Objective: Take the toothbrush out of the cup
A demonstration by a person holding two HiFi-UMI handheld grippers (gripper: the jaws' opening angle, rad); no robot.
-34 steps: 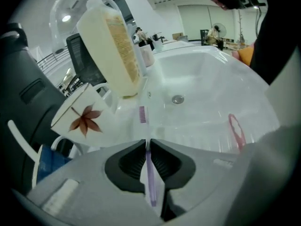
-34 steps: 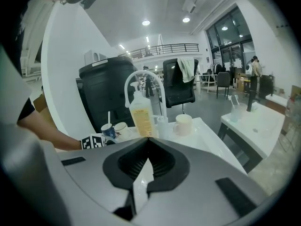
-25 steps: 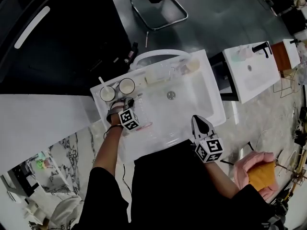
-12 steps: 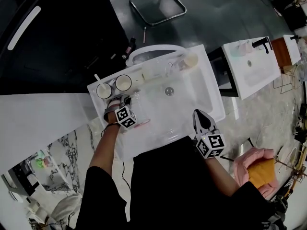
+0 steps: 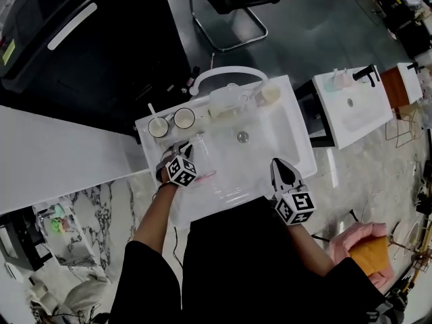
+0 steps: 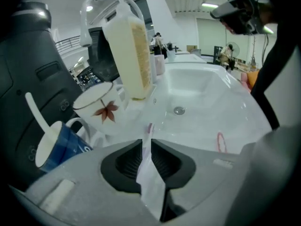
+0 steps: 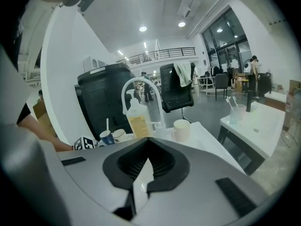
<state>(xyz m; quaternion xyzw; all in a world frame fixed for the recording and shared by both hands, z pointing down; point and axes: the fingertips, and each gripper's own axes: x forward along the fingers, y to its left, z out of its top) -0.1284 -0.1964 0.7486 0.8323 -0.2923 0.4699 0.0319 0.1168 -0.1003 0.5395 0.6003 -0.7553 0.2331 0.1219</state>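
Left tongs [image 6: 146, 139] stand at a narrow slit, and I can see the white sink [image 5: 300, 140] through the gap. A thin pinkish sliver [image 6: 149, 127] sits right at their tips, but I cannot tell what it is or whether the pads press on it. In the head view these tongs hang over the left part of the basin, at about 9 o'clock from the drain [image 5: 242, 137], pointing toward 12 o'clock at the cups on the back ledge. Right tongs [image 7: 148, 142] are closed tight with nothing between them. I have them over the front rim of the sink, at about 5 o'clock from the drain.

The toothbrush [image 6: 35, 108], a white stick, stands in the blue cup [image 6: 61, 142] and leans toward 11 o'clock in the left gripper view. That cup sits at the sink's back left corner, at about 10 o'clock from my left tongs in the head view. Just beside it at 3 o'clock is a white mug [image 6: 101, 109] with a red leaf on it. Further along the ledge stand a tall bottle [image 6: 129, 55] of pale yellow liquid and, near the right end, a cream cup [image 7: 181, 128]. A small pink loop [image 6: 220, 142] lies in the basin, at about 4 o'clock from the drain in the left gripper view.
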